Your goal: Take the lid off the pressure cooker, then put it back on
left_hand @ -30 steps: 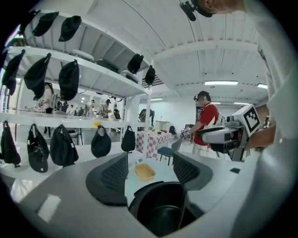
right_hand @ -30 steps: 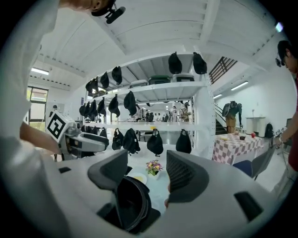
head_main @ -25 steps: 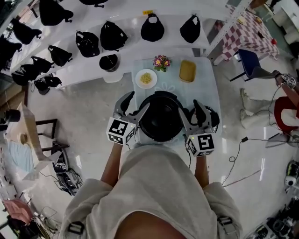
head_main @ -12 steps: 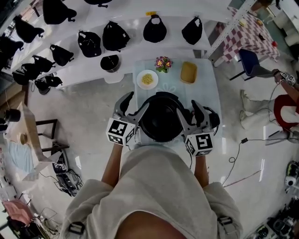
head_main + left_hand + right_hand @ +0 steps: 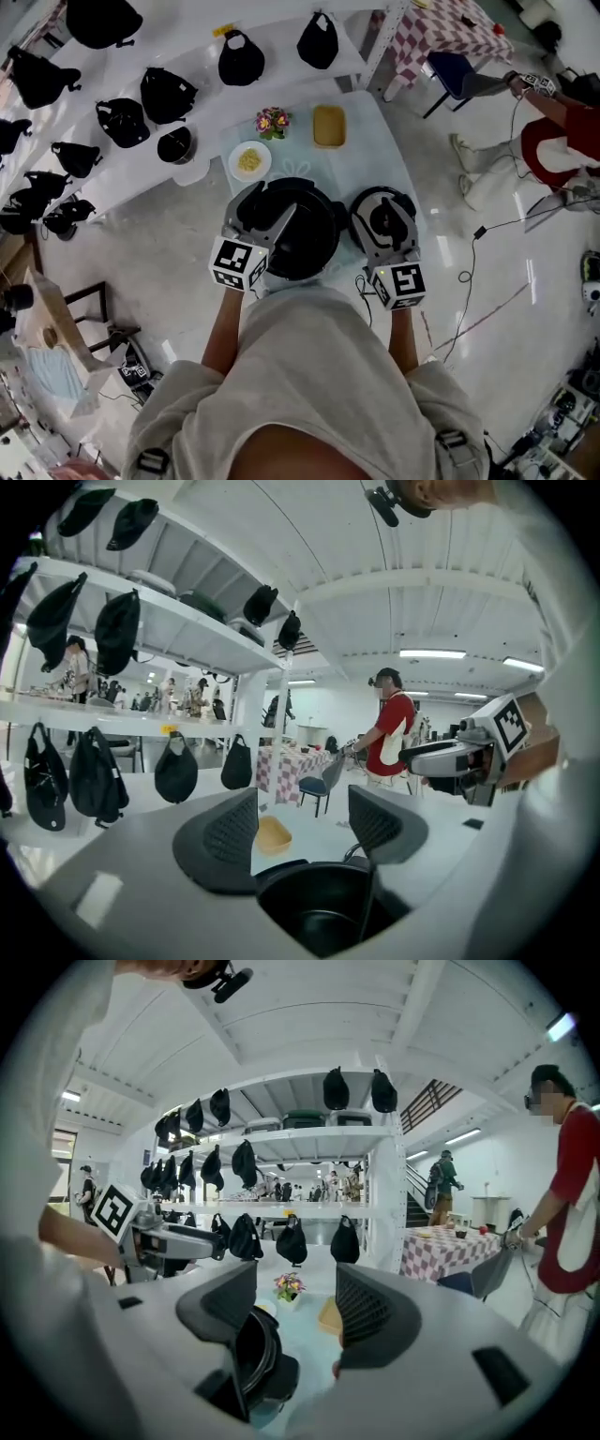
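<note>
Starting with the head view, the black round pressure-cooker pot (image 5: 314, 242) is seen open on the pale table (image 5: 370, 159). Its round black lid with a grey rim (image 5: 360, 212) is found just beside it at 3 o'clock. The right gripper (image 5: 384, 217) is placed over the lid. The left gripper (image 5: 265, 214) is set at the pot's 9 o'clock side, one jaw outside the wall and one reaching across the mouth. The return is judged to turn on this: from the lid, the pot's mouth lies at 9 o'clock, and the right hand is the nearer one. No long axis is made out on either round piece.

In the left gripper view, the jaws are shown well apart. The pot's dark hollow lies low between them and a yellow dish (image 5: 273, 835) is visible through the gap at 12 o'clock. Nothing is pressed by the pads. The lid is not shown here.

In the right gripper view, the jaws are also spread wide. The lid is seen tilted, low at 7 o'clock and close against the left-hand jaw, with bare table showing before the other pad. Whether it is pinched cannot be told. That tilt is hidden in the head view, where the lid reads as a flat disc.
</note>
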The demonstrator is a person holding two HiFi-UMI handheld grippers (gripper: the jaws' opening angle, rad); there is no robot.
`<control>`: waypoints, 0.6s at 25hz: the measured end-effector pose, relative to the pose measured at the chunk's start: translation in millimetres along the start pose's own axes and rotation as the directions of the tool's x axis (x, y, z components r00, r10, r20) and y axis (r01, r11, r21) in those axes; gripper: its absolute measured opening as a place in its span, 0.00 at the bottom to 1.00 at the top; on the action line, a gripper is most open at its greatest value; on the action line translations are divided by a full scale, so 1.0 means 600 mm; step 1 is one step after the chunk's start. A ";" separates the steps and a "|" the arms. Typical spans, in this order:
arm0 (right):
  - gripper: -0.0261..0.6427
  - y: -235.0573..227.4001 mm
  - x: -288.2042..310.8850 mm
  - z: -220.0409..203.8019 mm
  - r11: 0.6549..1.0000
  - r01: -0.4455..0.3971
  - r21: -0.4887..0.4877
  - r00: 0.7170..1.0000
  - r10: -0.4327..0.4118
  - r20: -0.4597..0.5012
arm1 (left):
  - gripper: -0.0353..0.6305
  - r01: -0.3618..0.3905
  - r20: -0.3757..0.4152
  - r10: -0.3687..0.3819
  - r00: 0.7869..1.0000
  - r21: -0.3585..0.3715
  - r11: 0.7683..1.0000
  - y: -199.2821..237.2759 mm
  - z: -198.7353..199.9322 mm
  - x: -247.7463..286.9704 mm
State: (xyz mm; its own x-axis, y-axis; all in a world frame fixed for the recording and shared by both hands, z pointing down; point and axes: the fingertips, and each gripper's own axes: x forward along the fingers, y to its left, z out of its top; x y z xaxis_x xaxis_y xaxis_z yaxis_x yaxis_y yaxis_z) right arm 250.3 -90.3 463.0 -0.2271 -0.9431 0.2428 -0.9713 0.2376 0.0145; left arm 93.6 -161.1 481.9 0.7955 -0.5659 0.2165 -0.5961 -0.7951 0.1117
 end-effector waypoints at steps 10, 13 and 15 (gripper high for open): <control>0.44 -0.095 -0.060 -0.117 0.994 0.099 0.051 0.980 -0.089 -0.175 | 0.50 0.122 -0.030 -0.121 0.992 0.023 0.992 -0.083 0.000 0.064; 0.45 -0.120 -0.043 -0.189 0.993 0.084 0.083 0.956 -0.056 -0.288 | 0.50 0.126 -0.035 -0.125 0.992 0.025 0.992 -0.089 -0.001 0.065; 0.46 -0.139 -0.028 -0.239 0.992 0.078 0.098 0.934 -0.038 -0.355 | 0.50 0.123 -0.040 -0.122 0.992 0.027 0.992 -0.090 -0.002 0.064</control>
State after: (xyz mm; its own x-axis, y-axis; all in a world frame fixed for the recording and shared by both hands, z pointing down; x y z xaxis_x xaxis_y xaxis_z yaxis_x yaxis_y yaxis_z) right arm 345.5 -60.9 597.1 -0.1496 -0.8077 0.5703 -0.9883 0.1393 -0.0620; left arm 156.1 -139.6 485.1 0.8571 -0.4559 0.2398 -0.4908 -0.8641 0.1115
